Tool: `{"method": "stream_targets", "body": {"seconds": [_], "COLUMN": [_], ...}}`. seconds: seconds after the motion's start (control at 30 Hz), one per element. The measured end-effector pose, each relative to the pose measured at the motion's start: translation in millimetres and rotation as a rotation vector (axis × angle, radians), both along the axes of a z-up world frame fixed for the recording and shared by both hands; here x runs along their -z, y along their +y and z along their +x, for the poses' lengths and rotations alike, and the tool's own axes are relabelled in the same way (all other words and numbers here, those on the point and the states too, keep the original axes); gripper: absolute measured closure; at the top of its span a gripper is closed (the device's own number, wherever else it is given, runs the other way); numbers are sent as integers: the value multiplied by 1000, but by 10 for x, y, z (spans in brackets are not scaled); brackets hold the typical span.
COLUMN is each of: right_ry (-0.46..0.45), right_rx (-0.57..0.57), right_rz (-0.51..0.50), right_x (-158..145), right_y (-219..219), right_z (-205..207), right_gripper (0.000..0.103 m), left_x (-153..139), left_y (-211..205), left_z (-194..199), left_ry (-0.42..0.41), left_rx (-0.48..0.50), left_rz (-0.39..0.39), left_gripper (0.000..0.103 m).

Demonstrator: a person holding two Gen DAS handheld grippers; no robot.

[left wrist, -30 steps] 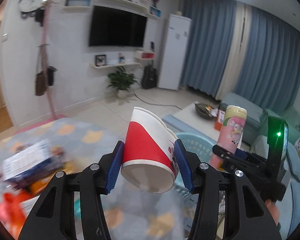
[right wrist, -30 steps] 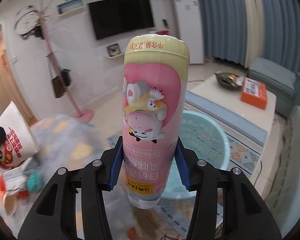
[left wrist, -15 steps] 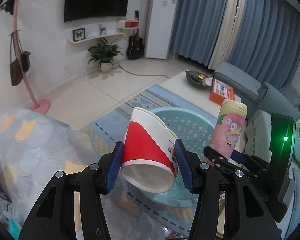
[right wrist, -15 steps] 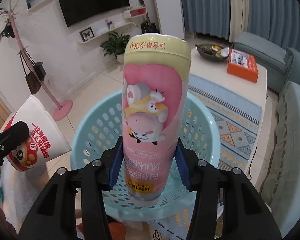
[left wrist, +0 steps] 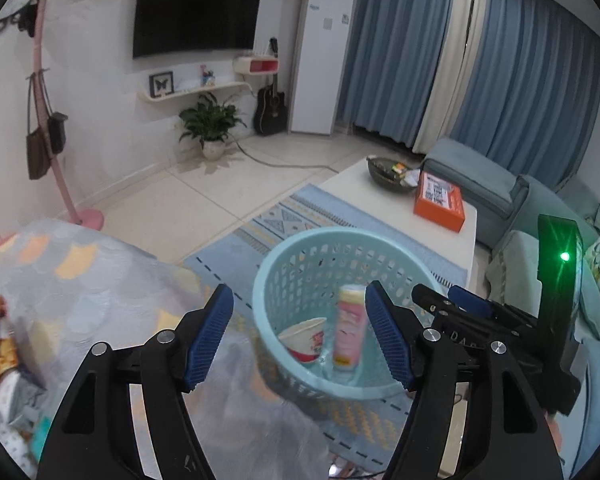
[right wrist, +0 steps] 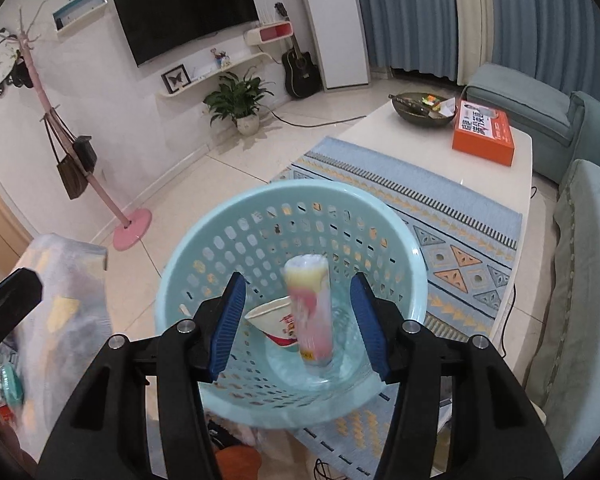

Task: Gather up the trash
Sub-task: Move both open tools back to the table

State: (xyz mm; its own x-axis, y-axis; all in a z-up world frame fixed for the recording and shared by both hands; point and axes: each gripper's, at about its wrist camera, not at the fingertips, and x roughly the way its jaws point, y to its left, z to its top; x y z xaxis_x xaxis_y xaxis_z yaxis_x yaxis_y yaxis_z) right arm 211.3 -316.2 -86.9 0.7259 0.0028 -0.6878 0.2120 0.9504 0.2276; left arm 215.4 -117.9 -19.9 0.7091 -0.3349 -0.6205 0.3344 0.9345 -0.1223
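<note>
A light blue plastic basket (left wrist: 284,268) (right wrist: 204,256) stands on the rug. Inside it lie a red and white paper cup (left wrist: 304,340) (right wrist: 274,320) on its side and a pink bottle (left wrist: 350,330) (right wrist: 310,308), blurred and upright. My left gripper (left wrist: 300,336) is open and empty above the basket's left side. My right gripper (right wrist: 298,324) is open and empty directly above the basket; its body shows at the right of the left wrist view (left wrist: 480,320).
A table with a grey patterned cloth (left wrist: 80,280) and loose wrappers (left wrist: 0,344) is at the left. A white coffee table (right wrist: 440,160) with an orange box (right wrist: 484,132) and a bowl (right wrist: 420,110) is behind. A sofa (right wrist: 580,260) is at the right.
Both grippers have opened. The cup and the pink bottle have dropped from them into the basket. Both views have moved closer over the basket.
</note>
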Motion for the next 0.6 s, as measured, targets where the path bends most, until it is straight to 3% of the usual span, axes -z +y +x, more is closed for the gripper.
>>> {"method": "stream_targets", "body": {"seconds": [0.37,0.6], "right_ry": [-89,-144], "right_rx": [-120,-248], "right_rz": [-4,-31], "right_x": [-486,-763], "right_y": [568,1147], "right_z": [-400,-607], "right_gripper": [52,52], "left_x": [-457,-673], "left_y": [533,1119], "left_z": [-777,-1169], "left_ry": [-107,-153], "left_rx": [-76,-198], "left_rz": [-52,-65], "left_gripper": [35,33]}}
